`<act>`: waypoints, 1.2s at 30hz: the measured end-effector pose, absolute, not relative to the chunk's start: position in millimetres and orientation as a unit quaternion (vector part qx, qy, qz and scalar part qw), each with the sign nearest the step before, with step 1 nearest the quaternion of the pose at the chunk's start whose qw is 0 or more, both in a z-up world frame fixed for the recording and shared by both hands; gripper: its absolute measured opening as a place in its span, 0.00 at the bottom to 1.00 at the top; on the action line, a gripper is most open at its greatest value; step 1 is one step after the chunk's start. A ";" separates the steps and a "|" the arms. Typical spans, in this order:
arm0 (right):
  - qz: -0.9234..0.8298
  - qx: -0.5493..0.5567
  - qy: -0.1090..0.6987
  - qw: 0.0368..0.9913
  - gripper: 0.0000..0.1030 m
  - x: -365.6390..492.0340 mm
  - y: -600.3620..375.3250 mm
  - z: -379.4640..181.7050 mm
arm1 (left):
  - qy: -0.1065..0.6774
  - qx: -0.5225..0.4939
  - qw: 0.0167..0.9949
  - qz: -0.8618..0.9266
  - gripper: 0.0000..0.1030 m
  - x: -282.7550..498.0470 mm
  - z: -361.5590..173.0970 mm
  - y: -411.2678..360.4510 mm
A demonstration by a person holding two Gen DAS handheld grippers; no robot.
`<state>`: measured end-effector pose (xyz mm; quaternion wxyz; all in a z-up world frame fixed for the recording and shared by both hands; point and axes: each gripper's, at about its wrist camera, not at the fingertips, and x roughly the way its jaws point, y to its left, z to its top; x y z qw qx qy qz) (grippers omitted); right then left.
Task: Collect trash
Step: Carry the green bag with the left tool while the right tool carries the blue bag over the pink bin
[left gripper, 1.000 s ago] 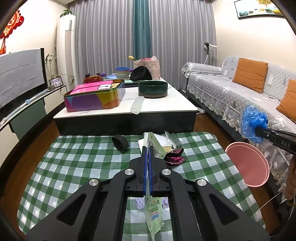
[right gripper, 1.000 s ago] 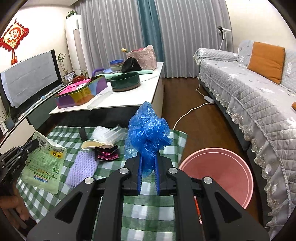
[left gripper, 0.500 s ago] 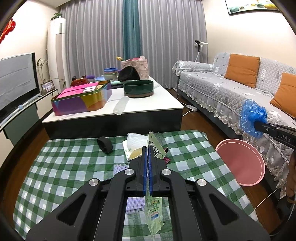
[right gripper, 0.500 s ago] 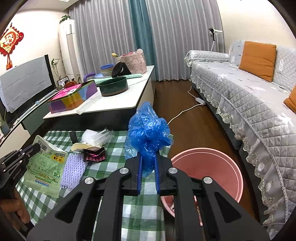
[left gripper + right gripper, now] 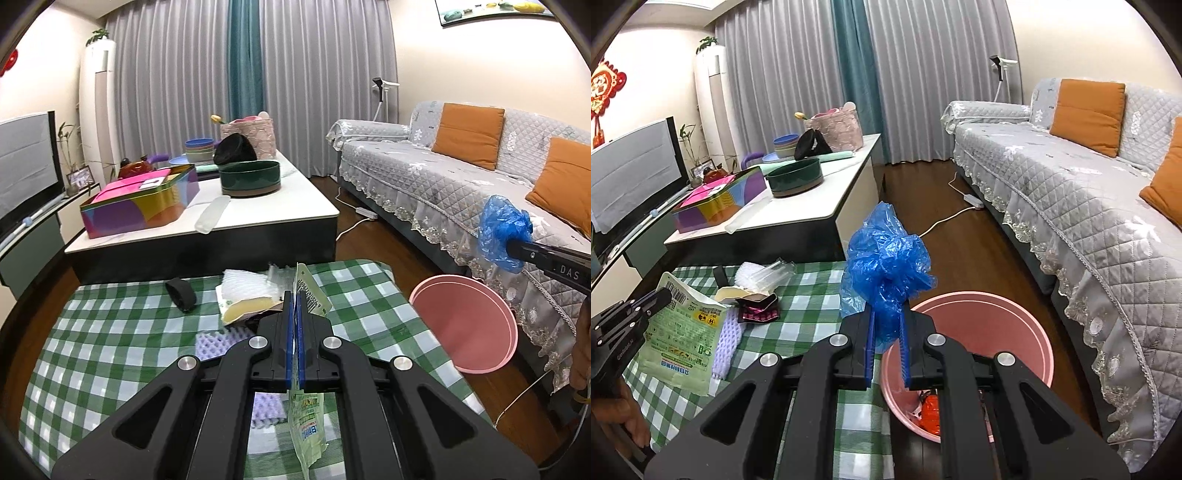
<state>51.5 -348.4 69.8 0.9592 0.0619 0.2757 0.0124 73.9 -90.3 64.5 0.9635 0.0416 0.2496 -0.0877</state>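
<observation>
Living-room clutter frames a cleanup that we judge only partly done: on the checked cloth [image 5: 122,332] that fills the lower half of both views, several scraps wait uncollected, among them a white foam net [image 5: 247,282], a yellow wrapper [image 5: 245,314], a purple foam net [image 5: 726,343] and a dark pink wrapper [image 5: 757,310] left of centre in the right wrist view. Our left gripper [image 5: 295,306] is clamped tight on a green packet [image 5: 308,439], which hangs below the jaws at the bottom centre of its own view and shows at lower left in the other. Our right gripper [image 5: 888,321] pinches a crumpled blue bag [image 5: 886,258], held at the centre of its frame, above the near rim of the pink bin [image 5: 1015,306] on the floor at lower right. An orange scrap [image 5: 931,410] and other bits already lie in the bin's bottom. Neither held piece has been dropped yet; we reckon the bag goes first, the packet next, then the litter left on the cloth.
</observation>
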 end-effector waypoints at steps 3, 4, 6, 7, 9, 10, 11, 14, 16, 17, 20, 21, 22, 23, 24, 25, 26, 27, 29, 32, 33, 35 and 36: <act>0.006 0.064 0.275 0.959 0.11 49.3 -354.2 69.9 | 0.250 0.040 0.963 -0.095 0.01 75.0 64.3 -96.5; 0.003 0.067 0.274 0.960 0.11 48.1 -357.5 70.5 | 0.250 0.040 0.963 -0.097 0.01 75.0 63.9 -98.0; -0.001 0.070 0.271 0.960 0.11 46.5 -361.7 71.7 | 0.251 0.041 0.962 -0.100 0.01 76.1 63.1 -102.3; -0.004 0.070 0.268 0.961 0.11 45.2 -364.6 72.4 | 0.251 0.041 0.962 -0.103 0.01 76.4 62.9 -104.5; -0.008 0.069 0.267 0.961 0.11 44.0 -367.6 72.6 | 0.251 0.041 0.961 -0.106 0.01 76.0 63.0 -108.2; -0.010 0.069 0.267 0.961 0.11 43.4 -369.9 72.3 | 0.250 0.041 0.961 -0.108 0.01 76.3 63.1 -110.4; -0.012 0.069 0.267 0.961 0.11 43.1 -371.8 71.9 | 0.250 0.041 0.961 -0.111 0.01 76.8 63.1 -113.3; -0.019 0.069 0.266 0.961 0.11 42.0 -378.1 71.4 | 0.250 0.041 0.960 -0.119 0.01 77.6 62.8 -120.3; -0.025 0.074 0.265 0.961 0.11 41.5 -385.0 71.6 | 0.252 0.041 0.959 -0.126 0.01 79.3 61.7 -126.0; -0.029 0.077 0.265 0.961 0.11 41.2 -388.1 71.7 | 0.253 0.042 0.958 -0.129 0.01 80.0 61.6 -129.6; -0.038 0.080 0.265 0.960 0.11 40.8 -395.8 71.0 | 0.254 0.042 0.956 -0.139 0.01 82.5 61.5 -138.7; -0.042 0.080 0.265 0.960 0.11 40.9 -397.8 70.7 | 0.254 0.042 0.956 -0.142 0.01 83.5 62.0 -141.9; -0.045 0.079 0.265 0.960 0.11 41.3 -399.6 70.3 | 0.254 0.042 0.955 -0.146 0.01 85.2 62.8 -145.7; -0.050 0.079 0.265 0.960 0.11 41.6 -402.8 70.3 | 0.253 0.042 0.955 -0.149 0.01 86.6 63.3 -149.5; -0.052 0.080 0.264 0.960 0.11 41.5 -404.5 70.3 | 0.253 0.042 0.954 -0.152 0.01 88.1 63.6 -152.6; -0.054 0.082 0.264 0.960 0.11 41.3 -406.9 70.5 | 0.254 0.042 0.954 -0.156 0.01 90.5 64.3 -157.6; -0.057 0.083 0.262 0.960 0.11 40.9 -409.9 70.9 | 0.255 0.041 0.953 -0.159 0.01 92.2 64.6 -161.0; -0.060 0.084 0.261 0.960 0.11 40.6 -412.3 71.4 | 0.256 0.040 0.952 -0.163 0.01 95.4 65.0 -166.3; -0.066 0.084 0.259 0.960 0.11 40.6 -418.3 71.5 | 0.257 0.041 0.951 -0.168 0.01 98.8 66.0 -175.0; -0.076 0.086 0.259 0.959 0.11 41.3 -426.7 70.1 | 0.257 0.040 0.949 -0.180 0.01 105.9 66.9 -190.3; -0.079 0.087 0.260 0.958 0.11 42.4 -429.7 69.2 | 0.257 0.040 0.948 -0.183 0.01 108.0 67.1 -195.5; -0.084 0.093 0.262 0.957 0.11 43.7 -435.4 67.3 | 0.255 0.041 0.947 -0.192 0.01 113.2 67.6 -209.2; -0.086 0.095 0.263 0.956 0.11 44.3 -437.7 66.8 | 0.255 0.042 0.946 -0.195 0.01 115.0 67.7 -213.7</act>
